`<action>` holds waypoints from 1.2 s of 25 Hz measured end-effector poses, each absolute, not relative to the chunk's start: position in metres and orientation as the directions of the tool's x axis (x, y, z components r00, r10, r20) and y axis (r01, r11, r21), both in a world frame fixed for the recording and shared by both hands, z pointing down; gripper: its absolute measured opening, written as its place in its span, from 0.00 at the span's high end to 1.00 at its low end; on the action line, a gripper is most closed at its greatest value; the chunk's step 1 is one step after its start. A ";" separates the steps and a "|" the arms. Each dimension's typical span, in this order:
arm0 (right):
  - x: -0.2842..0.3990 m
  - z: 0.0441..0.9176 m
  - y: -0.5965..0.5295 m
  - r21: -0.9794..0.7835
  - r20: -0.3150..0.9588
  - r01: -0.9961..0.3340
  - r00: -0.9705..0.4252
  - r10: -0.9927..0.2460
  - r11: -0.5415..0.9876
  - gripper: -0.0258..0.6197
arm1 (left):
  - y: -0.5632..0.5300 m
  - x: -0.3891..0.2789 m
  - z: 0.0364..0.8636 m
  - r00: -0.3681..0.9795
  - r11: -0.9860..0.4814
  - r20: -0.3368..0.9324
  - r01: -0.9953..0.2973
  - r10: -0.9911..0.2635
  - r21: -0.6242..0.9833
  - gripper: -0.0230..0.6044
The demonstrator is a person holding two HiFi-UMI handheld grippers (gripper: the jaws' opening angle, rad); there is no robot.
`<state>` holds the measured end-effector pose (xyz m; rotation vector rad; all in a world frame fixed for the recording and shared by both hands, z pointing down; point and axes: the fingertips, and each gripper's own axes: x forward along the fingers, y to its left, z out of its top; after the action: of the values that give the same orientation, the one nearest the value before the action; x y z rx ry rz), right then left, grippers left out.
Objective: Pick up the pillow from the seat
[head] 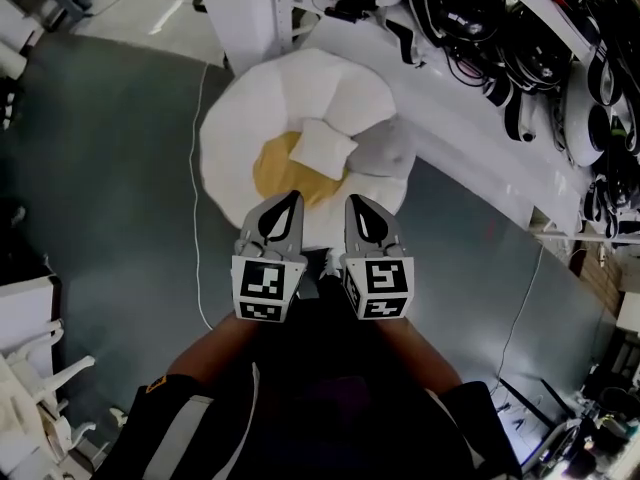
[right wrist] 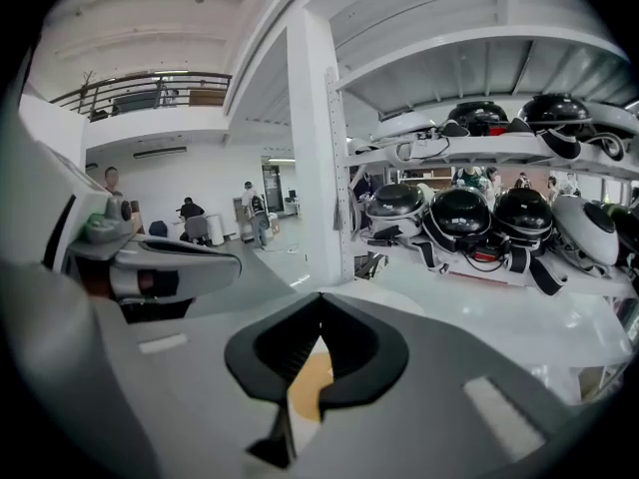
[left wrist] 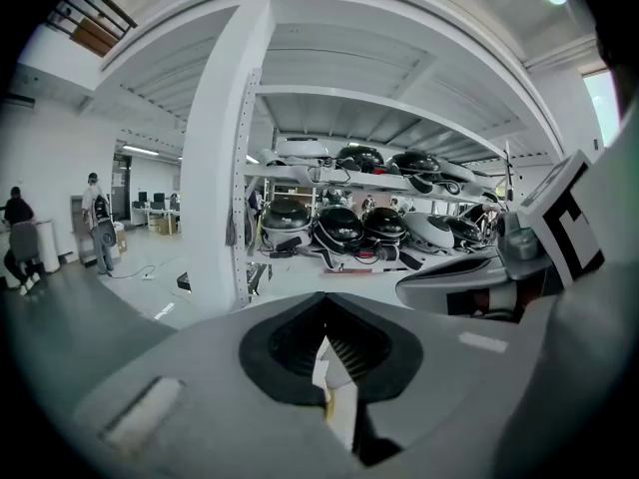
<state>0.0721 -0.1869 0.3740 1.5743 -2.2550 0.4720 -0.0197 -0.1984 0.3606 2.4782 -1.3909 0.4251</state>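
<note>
Hovering near pillow (head: 322, 148): left gripper (head: 295, 198), right gripper (head: 353, 202) (fingers (head: 283, 220) together).

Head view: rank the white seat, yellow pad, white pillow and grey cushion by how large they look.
1. Seat
2. Yellow pad, though partly covered by the pillow
3. Pillow and grey cushion: they look about alike, so not ranked against each other
</note>
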 end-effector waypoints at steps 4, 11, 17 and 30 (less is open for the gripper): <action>0.090 0.385 -0.208 -0.092 0.472 -0.932 -0.350 -0.809 0.350 0.96 | -0.217 0.003 0.369 0.472 -0.490 0.403 -0.869 -0.784 0.065 0.96; 0.105 0.411 -0.230 -0.122 0.497 -0.911 -0.400 -0.770 0.395 0.96 | -0.236 0.031 0.402 0.429 -0.467 0.459 -0.884 -0.778 0.035 0.96; 0.107 0.439 -0.246 -0.124 0.535 -0.919 -0.380 -0.754 0.375 0.96 | -0.253 0.026 0.423 0.413 -0.442 0.474 -0.895 -0.777 0.056 0.96; 0.100 0.517 -0.296 -0.115 0.590 -0.946 -0.311 -0.745 0.304 0.96 | -0.306 -0.004 0.501 0.413 -0.439 0.511 -0.895 -0.754 0.075 0.96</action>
<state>0.0996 -0.2956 0.5170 1.5051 -2.1484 0.6313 -0.0041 -0.3056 0.5009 2.3362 -1.4227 0.5858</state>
